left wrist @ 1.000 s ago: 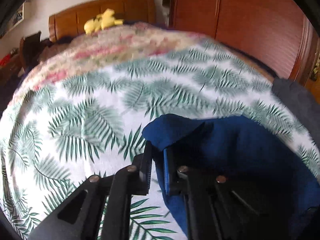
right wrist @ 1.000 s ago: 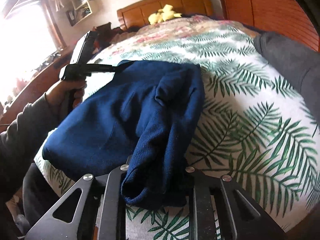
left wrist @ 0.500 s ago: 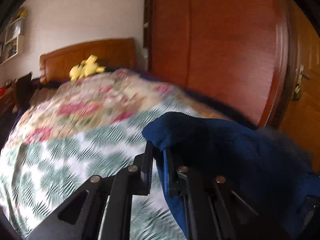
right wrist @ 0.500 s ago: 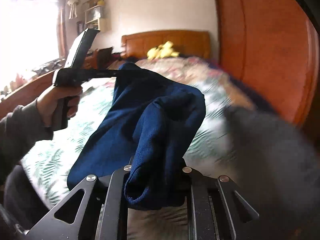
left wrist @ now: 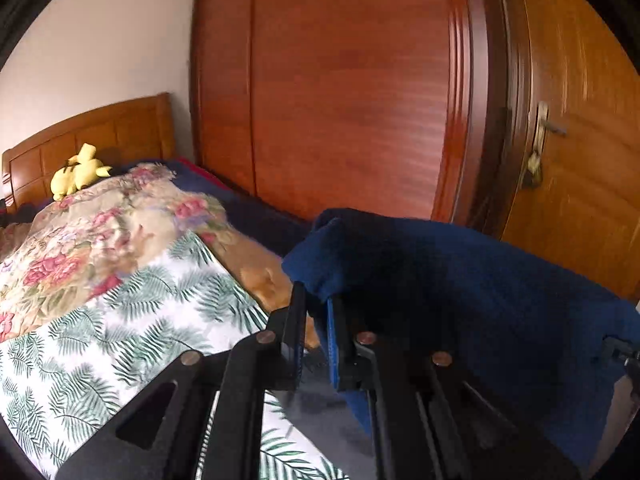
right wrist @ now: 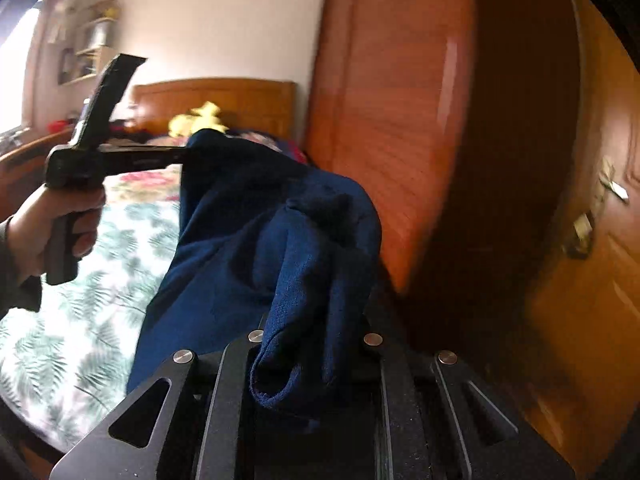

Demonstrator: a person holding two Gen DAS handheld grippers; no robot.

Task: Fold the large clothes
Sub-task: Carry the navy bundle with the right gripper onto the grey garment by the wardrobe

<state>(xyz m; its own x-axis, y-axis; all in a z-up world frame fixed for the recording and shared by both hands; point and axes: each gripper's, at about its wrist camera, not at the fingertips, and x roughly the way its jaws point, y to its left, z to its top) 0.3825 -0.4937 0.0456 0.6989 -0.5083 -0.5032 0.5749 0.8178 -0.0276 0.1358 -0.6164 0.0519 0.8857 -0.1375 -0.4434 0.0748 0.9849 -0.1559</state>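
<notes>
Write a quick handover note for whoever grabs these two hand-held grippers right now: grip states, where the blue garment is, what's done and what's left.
Left hand-held gripper: shut on one bunched edge of the blue garment.
Right hand-held gripper: shut on another bunched fold of it.
Garment: held up between both, hanging above the leaf-print bedspread; the lower part is out of view.
Done: picked up at two points.
Left: lay it flat on the bed and make the folds; no finished fold shows.

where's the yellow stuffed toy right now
The yellow stuffed toy sits at the head of the bed against the wooden headboard, far left in the left wrist view, just beyond the floral quilt.
</notes>
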